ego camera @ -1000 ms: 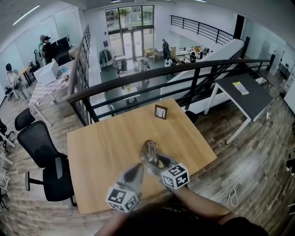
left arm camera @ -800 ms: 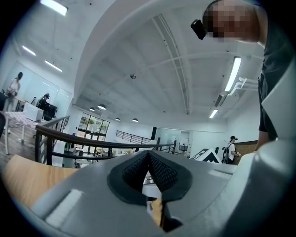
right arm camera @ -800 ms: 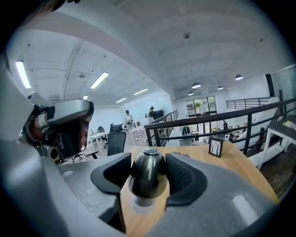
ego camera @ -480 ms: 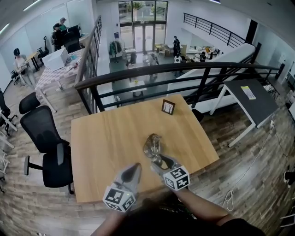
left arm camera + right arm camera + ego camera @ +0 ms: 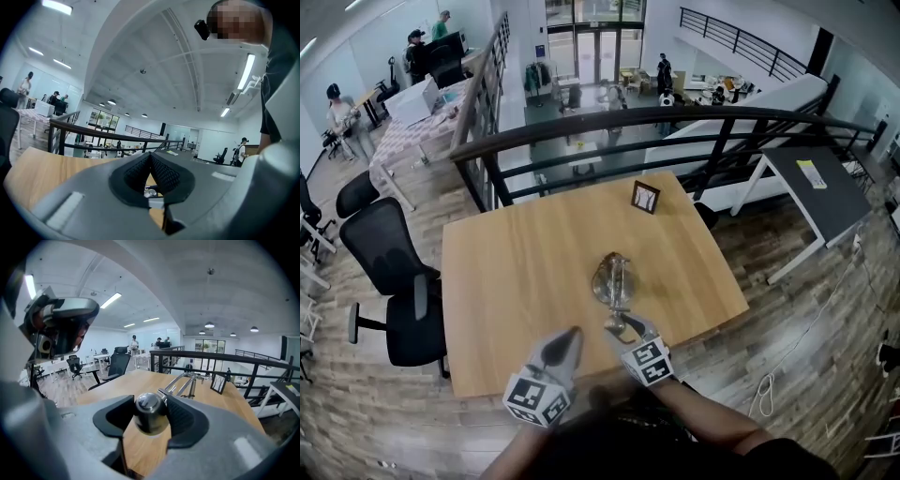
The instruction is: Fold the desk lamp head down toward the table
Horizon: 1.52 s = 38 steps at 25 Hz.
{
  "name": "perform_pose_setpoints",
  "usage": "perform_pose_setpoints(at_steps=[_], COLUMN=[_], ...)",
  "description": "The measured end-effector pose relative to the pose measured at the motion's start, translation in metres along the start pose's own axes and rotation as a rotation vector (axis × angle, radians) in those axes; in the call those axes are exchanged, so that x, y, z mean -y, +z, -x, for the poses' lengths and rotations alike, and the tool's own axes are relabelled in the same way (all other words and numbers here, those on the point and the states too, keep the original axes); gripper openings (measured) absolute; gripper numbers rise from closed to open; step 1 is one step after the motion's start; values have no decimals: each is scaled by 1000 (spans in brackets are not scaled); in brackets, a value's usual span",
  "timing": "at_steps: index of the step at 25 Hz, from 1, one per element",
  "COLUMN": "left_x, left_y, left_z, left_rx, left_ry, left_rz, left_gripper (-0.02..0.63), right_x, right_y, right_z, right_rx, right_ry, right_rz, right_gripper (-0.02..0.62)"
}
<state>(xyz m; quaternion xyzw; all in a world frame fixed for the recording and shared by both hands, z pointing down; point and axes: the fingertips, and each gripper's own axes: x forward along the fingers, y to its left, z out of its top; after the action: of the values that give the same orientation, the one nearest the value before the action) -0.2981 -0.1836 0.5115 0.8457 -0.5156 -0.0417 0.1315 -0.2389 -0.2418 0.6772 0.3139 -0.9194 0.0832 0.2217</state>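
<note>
The right gripper (image 5: pixel 151 405), jaws just closing, pinches the round chrome knob (image 5: pixel 149 413) at the chrome desk lamp's (image 5: pixel 612 278) six o'clock end. The left gripper (image 5: pixel 150 174) is closed and empty. Folding looks just begun; next probably needs a firm, steady lowering.

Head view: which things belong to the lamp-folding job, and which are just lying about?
Job: desk lamp; right tongs, jaws just closing on its chrome knob; table.
Lying about: picture frame; office chair; left tongs, shut, empty.

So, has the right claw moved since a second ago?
Yes: against the table's near edge, the right claw has dropped back toward the person. Its jaws have just been closing on the lamp.
</note>
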Motion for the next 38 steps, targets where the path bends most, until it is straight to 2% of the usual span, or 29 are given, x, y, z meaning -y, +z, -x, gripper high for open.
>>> perform_pose_setpoints(at_steps=[3,9,15,24,30,34,38], left_x=[-3,-9,-15,-18,-18,-18,-12], left_y=[-7,-18,-24,-32,-40,-41,-42], left_z=[0,0,2,1,3,3,2], left_rx=[-18,-41,-54,-73,-93,-98,-100], left_ry=[-3,11,27,37,42,42,31], left_rz=[10,31,43,56,68,67,68], left_gripper=[2,2,2,2,2,2,2], right_x=[-5,-4,4,13,17,19,18], right_y=[-17,-54,-80,-99,-109,-107,-109], right_z=[-11,-33,-56,-76,-87,-91,-89], right_rx=[-37,-116,-144,-167,-170,-180,-198], right_ry=[0,-24,-42,-45,-62,-66,-35], right_rz=[37,181,247,281,344,344,325], right_gripper=[215,213,213,207,201,199,201])
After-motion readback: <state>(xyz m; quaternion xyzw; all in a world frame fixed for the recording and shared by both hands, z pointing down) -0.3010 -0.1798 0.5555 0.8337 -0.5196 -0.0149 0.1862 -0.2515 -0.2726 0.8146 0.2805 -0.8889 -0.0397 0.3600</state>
